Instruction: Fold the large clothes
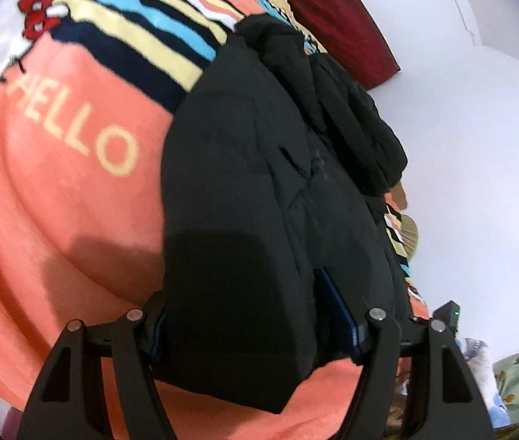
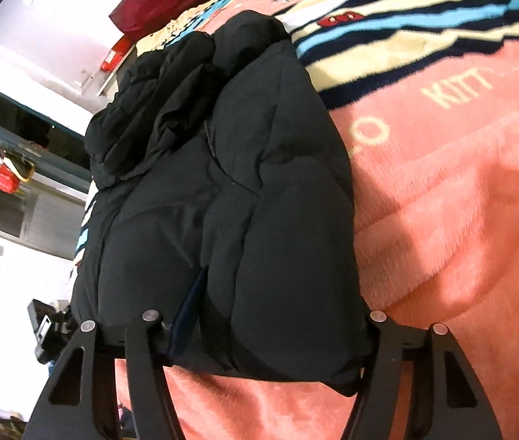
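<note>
A big black puffy jacket (image 1: 259, 190) lies on a pink blanket (image 1: 57, 220) with stripes and the word HELLO on it. The blanket covers a bed, and a dark red pillow (image 1: 336, 18) sits at the far end by the white wall (image 1: 479, 146). The jacket looks partly folded already, because it makes a long thick bundle with a sleeve or hood bunched up at its far end. The left gripper (image 1: 255, 333) is down at the near end of the jacket. Its two fingers stand on each side of the thick bottom edge, and the cloth fills the gap between them, so it looks like it is squeezing the jacket there. The right gripper (image 2: 270, 333) is also at the near end, with the puffy hem stuffed between its fingers. Its pads are hidden by the cloth, so I cannot tell if they press yet or only sit around it. I think the step now is grabbing the bottom of the jacket with both grippers. Next, both hands need a firm hold, then should lift the near end together and carry it over toward the far end to fold the jacket in half. The jacket is thick and slippery, so it may slide out.
</note>
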`<state>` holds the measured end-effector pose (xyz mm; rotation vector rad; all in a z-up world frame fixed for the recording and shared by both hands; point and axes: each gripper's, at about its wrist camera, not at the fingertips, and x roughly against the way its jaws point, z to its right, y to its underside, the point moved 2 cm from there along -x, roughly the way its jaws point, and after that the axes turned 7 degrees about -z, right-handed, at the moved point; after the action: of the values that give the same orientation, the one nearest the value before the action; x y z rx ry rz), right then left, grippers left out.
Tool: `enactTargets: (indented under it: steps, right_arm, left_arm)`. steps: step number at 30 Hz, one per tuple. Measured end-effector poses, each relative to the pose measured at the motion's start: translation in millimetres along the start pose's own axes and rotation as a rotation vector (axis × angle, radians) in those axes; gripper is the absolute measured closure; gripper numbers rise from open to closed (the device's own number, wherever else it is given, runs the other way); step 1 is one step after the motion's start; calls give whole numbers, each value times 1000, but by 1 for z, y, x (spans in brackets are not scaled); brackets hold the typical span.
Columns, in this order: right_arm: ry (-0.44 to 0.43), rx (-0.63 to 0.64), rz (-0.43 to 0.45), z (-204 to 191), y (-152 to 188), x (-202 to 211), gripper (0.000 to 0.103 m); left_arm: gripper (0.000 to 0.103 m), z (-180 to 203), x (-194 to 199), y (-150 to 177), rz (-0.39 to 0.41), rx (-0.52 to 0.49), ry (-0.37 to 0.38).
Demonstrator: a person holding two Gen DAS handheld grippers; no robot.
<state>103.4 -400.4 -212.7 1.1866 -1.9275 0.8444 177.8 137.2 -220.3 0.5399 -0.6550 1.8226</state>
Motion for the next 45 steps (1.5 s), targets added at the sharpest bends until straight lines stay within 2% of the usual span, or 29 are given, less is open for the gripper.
enactTargets:
  steps: [3,4,5,6,8,11,17,22,27,29,31,33,37,39,42,45]
  right_arm:
    - [-19,-1,-7,0,1,0,54]
    - [-22,11,-10,-3,2,1,57]
    - [-26,25,-7,-5,2,3,65]
    - [-28,36,-3,-7,4,5,71]
    - [-27,58,10,-12,5,9,78]
    - [-14,95,48,-22,3,16,84]
    - [-76,130,140,-45,-18,46,85]
    - [-157,131,210,-67,-57,72,85]
    - [-253,77,240,-81,-117,88,85]
    - [-290,29,244,-86,-147,87,84]
    - [-316,-24,248,-87,-173,85,84]
    - [-295,-72,261,-89,-206,78,84]
    - [-188,-107,280,-99,-273,47,83]
    - [-96,-80,276,-108,-303,23,83]
    - [12,-48,264,-116,-347,-23,83]
    - [57,-54,257,-107,-376,-63,83]
  left_arm:
    - [37,2,-1,0,1,-1,14]
    - [41,4,-2,1,1,-5,25]
    - [52,5,-2,1,3,-7,34]
    - [58,6,-2,0,3,-6,52]
    - [75,12,-2,-1,13,-21,77]
    - [84,31,6,-4,32,-82,64]
    - [87,77,31,-31,93,-167,126]
    - [87,116,50,-80,141,-181,260]
    - [87,140,50,-149,169,-103,367]
    - [87,145,46,-178,183,-60,383]
    - [86,147,38,-206,199,-24,371]
    - [86,150,24,-241,214,10,336]
    - [84,150,-12,-301,232,42,244]
    - [83,149,-41,-337,232,35,157]
    - [82,136,-84,-376,205,44,94]
    - [79,114,-126,-403,175,47,78]
